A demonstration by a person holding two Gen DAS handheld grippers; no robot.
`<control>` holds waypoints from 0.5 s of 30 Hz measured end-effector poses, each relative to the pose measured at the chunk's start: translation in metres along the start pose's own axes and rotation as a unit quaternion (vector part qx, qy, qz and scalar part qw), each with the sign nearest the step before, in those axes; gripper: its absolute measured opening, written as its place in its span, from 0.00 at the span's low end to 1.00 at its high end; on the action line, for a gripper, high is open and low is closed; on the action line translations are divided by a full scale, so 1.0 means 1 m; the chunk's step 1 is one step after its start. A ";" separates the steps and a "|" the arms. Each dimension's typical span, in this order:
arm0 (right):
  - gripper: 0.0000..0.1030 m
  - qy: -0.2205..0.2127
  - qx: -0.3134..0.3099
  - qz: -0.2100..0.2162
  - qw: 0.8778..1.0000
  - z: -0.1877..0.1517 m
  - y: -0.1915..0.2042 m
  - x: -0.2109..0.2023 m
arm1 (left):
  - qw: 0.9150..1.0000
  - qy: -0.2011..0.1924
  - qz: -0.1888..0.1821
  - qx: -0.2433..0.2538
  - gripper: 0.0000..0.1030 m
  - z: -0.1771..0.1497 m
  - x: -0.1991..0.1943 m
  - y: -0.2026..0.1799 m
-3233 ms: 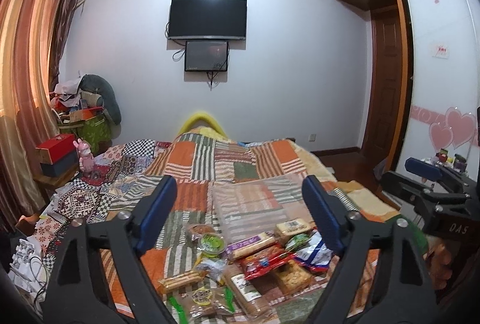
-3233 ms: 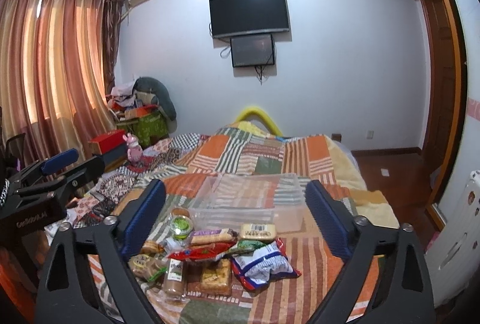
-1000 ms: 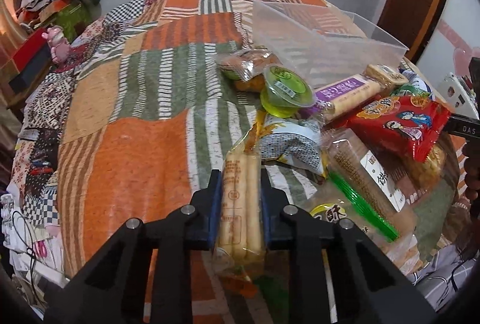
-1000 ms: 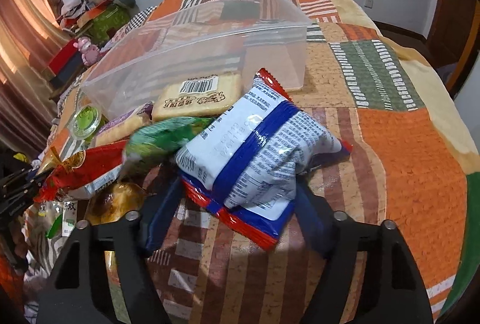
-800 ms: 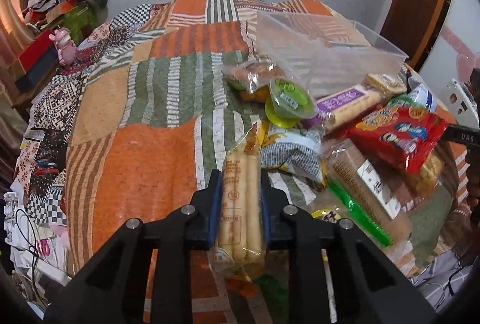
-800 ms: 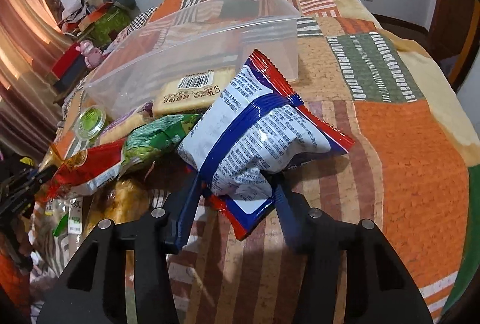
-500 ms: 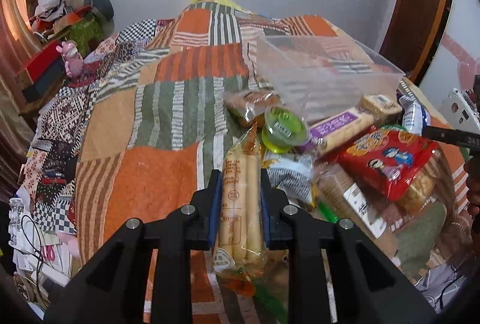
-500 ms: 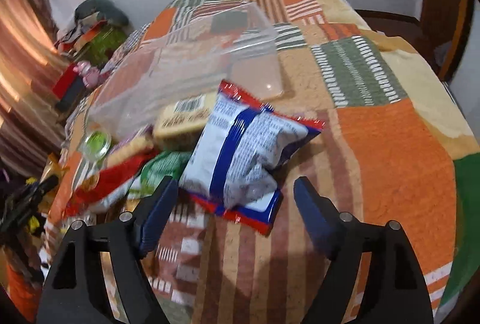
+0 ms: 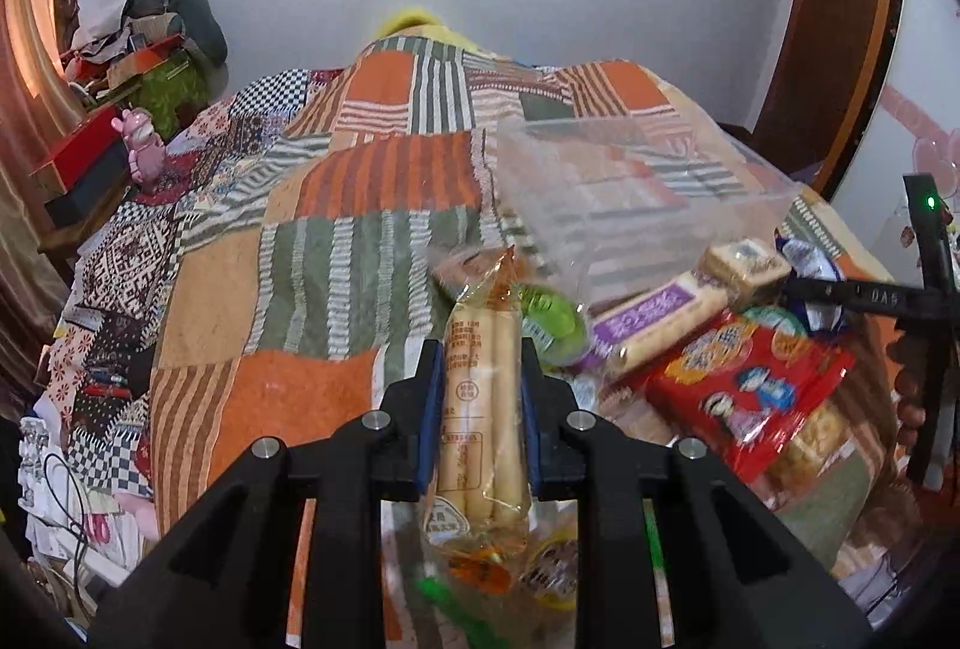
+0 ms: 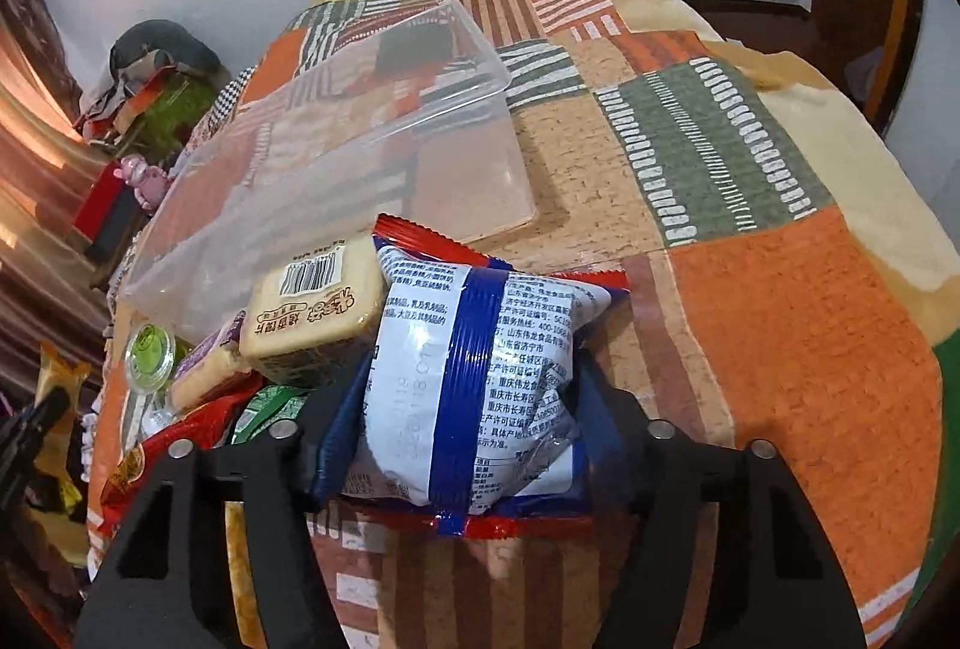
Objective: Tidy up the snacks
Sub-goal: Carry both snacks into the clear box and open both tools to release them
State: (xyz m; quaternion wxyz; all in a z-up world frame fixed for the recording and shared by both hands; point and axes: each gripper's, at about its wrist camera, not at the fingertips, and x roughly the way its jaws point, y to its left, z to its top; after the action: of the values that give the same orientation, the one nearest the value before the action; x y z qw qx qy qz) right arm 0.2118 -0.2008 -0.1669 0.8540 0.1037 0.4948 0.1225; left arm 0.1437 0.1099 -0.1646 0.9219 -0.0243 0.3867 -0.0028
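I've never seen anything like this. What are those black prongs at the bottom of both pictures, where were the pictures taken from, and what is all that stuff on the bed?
No robot here: a person holds a two-fingered grabber in each hand, and each grabber carries a wide-angle camera looking out along its fingers. That is why black prongs fill the bottom of both pictures.

One picture comes from the left gripper, which is shut on a clear pack of long biscuit sticks. The other comes from the right gripper, whose fingers are closed against the sides of a white and blue snack bag.

Everything lies on a bed with a patchwork quilt. Behind the pile of snacks sits a clear plastic box, likely where they will go. In the pile are a red packet, a green-lidded cup and a barcoded biscuit pack.
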 end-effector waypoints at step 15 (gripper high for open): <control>0.55 -0.079 -0.043 0.004 0.996 0.025 0.008 -0.058 | 0.999 -0.046 -0.027 0.006 0.22 0.062 0.000 -0.032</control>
State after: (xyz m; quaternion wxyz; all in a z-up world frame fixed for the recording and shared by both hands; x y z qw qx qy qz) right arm 0.2045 -0.2125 -0.1050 0.8937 0.0780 0.4194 0.1388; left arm 0.1881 0.0807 -0.1196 0.9385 -0.0293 0.3427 -0.0293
